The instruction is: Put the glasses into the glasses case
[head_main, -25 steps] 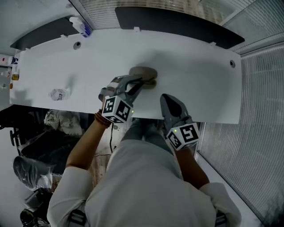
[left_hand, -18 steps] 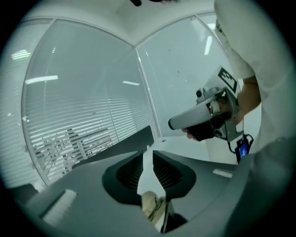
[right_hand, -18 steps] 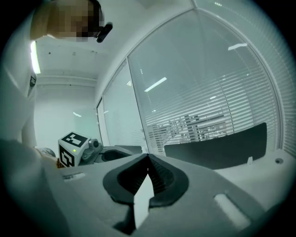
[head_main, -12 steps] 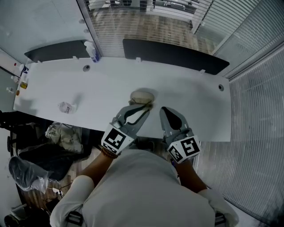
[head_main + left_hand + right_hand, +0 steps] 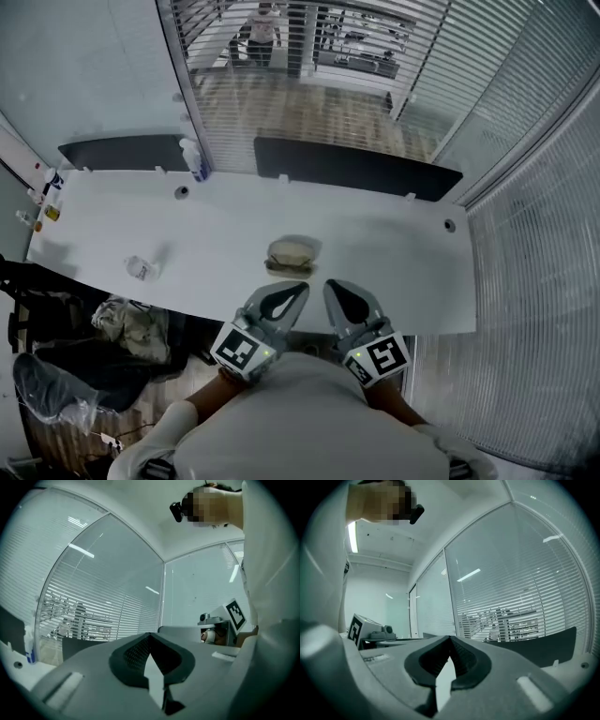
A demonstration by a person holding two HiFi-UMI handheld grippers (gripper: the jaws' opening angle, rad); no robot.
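Observation:
The beige glasses case lies with its lid down on the white table, near the front edge; no glasses show in any view. My left gripper hangs in the air just short of the case, jaws together and empty. In the left gripper view my left gripper points level at the glass wall, its tips meeting. My right gripper hangs beside it to the right, also shut and empty. The right gripper view shows my right gripper with its tips touching, and the blinds beyond.
A crumpled clear wrapper lies at the table's left. A spray bottle stands at the back edge between two dark partition panels. Small bottles sit at the far left. Bags lie under the table. Glass walls with blinds surround the desk.
Both grippers have risen and drawn back from the case toward the person. The left jaws, open near the case before, have shut. The head view has tilted up to take in more room.

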